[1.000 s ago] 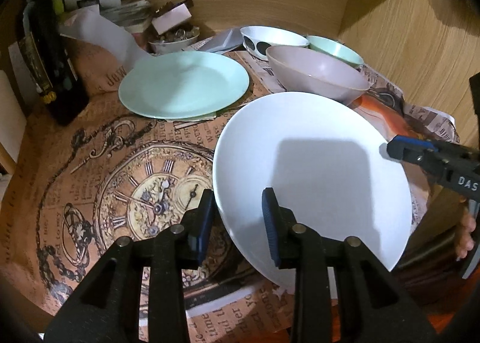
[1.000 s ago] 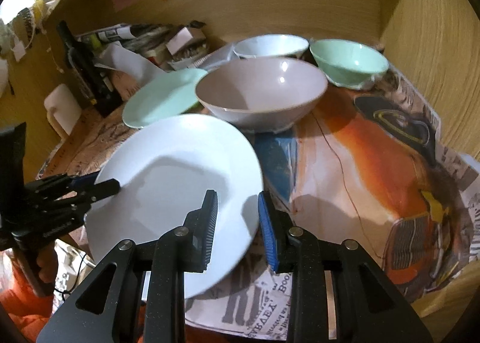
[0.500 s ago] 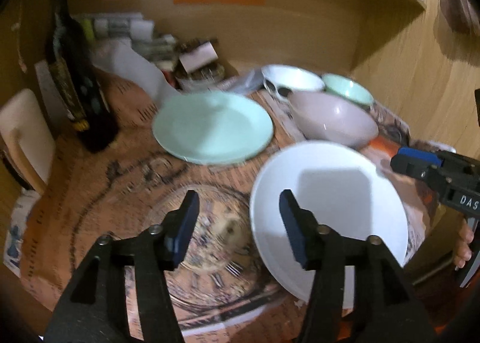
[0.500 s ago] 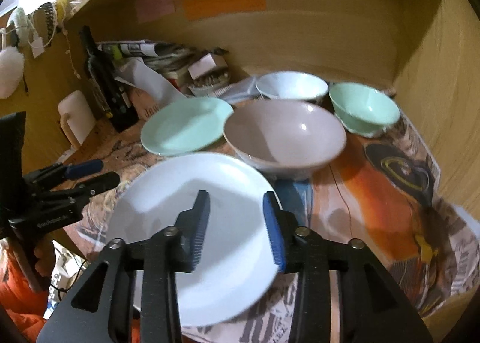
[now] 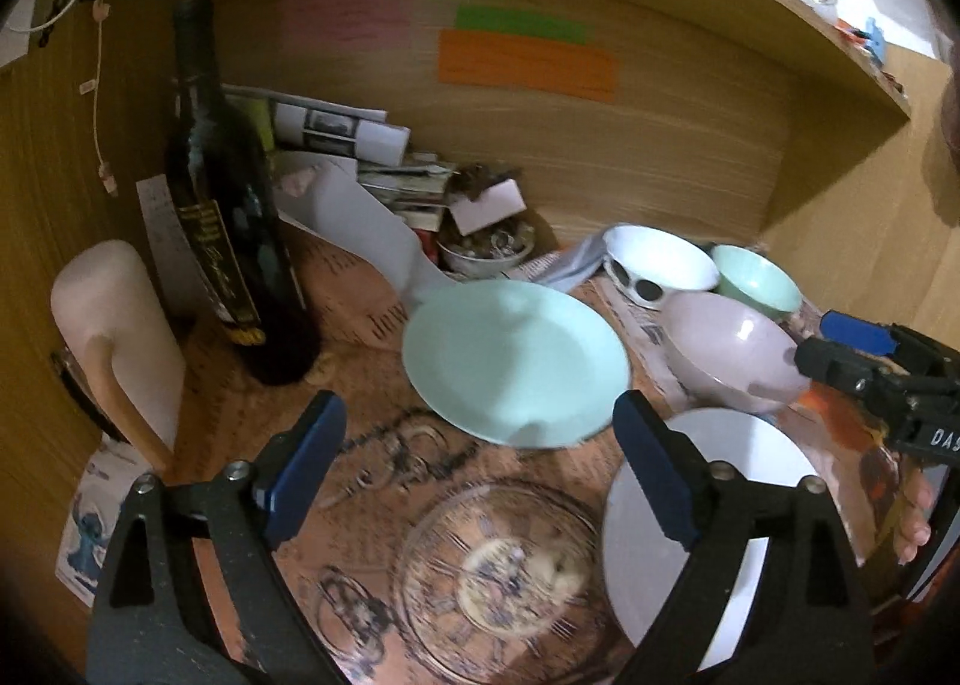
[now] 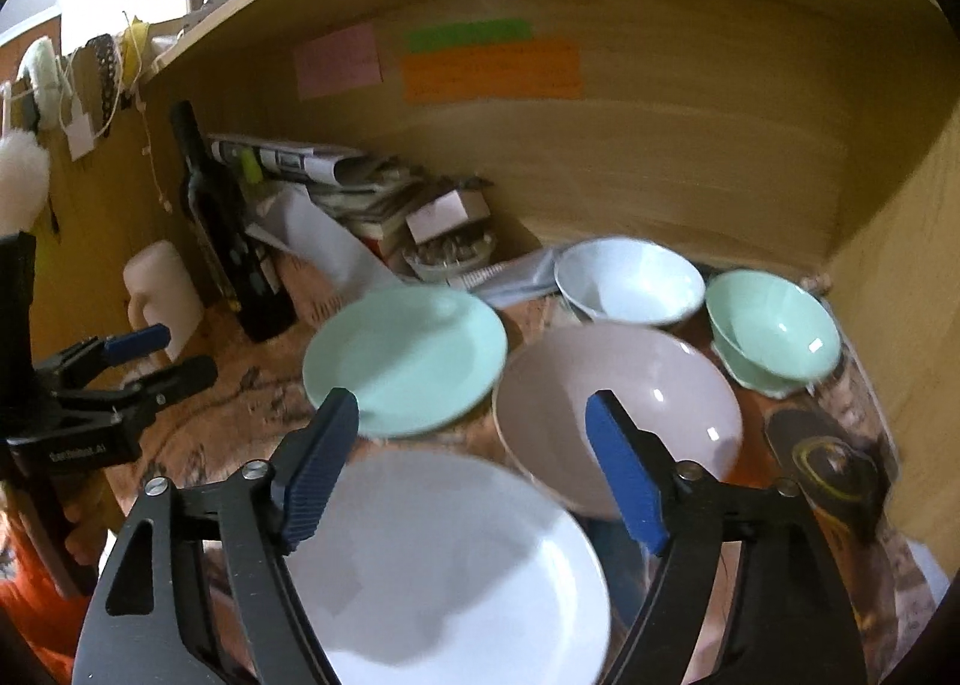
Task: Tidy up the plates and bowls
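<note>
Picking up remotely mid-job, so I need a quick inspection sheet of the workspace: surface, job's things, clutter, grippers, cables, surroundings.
Surface: printed paper cover on the desk.
Job's things: white plate nearest; mint plate; pink bowl; white bowl; mint bowl.
Clutter: dark bottle, paper stack.
Grippers: left gripper and right gripper open, jaws just widened, holding nothing.
Cables: nothing seen.
Surroundings: wooden alcove, sticky notes.

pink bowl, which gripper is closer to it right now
Right. The right gripper hangs open just in front of the pink bowl; the left gripper, also open, sits across the white plate.
</note>
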{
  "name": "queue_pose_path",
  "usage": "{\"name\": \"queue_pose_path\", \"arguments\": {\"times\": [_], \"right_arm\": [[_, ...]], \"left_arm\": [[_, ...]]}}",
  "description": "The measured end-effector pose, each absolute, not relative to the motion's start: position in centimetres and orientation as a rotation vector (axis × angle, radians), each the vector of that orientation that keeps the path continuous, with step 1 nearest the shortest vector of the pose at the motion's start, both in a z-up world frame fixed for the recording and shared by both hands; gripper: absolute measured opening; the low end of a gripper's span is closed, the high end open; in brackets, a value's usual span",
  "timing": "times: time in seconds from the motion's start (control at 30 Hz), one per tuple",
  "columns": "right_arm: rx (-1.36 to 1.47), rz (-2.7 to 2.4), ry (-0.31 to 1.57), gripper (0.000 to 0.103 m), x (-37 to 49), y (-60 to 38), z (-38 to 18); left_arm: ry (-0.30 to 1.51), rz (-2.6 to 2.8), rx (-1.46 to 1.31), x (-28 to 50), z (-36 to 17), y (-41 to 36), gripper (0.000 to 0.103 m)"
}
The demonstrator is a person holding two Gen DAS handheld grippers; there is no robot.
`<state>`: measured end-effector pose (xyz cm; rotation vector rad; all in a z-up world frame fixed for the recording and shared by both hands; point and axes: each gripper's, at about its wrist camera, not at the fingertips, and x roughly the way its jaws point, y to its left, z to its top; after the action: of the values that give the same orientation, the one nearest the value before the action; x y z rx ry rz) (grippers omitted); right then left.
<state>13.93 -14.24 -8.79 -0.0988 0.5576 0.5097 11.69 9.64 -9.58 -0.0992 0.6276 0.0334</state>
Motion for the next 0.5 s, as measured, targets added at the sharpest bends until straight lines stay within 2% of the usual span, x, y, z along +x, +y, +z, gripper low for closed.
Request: {"name": "queue_pose_path", "arguments": {"times": [0.5], "right_arm": [[-0.169,0.521,0.651,0.076,22.9,-10.3,-9.0]], "left_arm": [[0.772,0.048,-0.143,18.2,-12.3,13.2,0.095]]}}
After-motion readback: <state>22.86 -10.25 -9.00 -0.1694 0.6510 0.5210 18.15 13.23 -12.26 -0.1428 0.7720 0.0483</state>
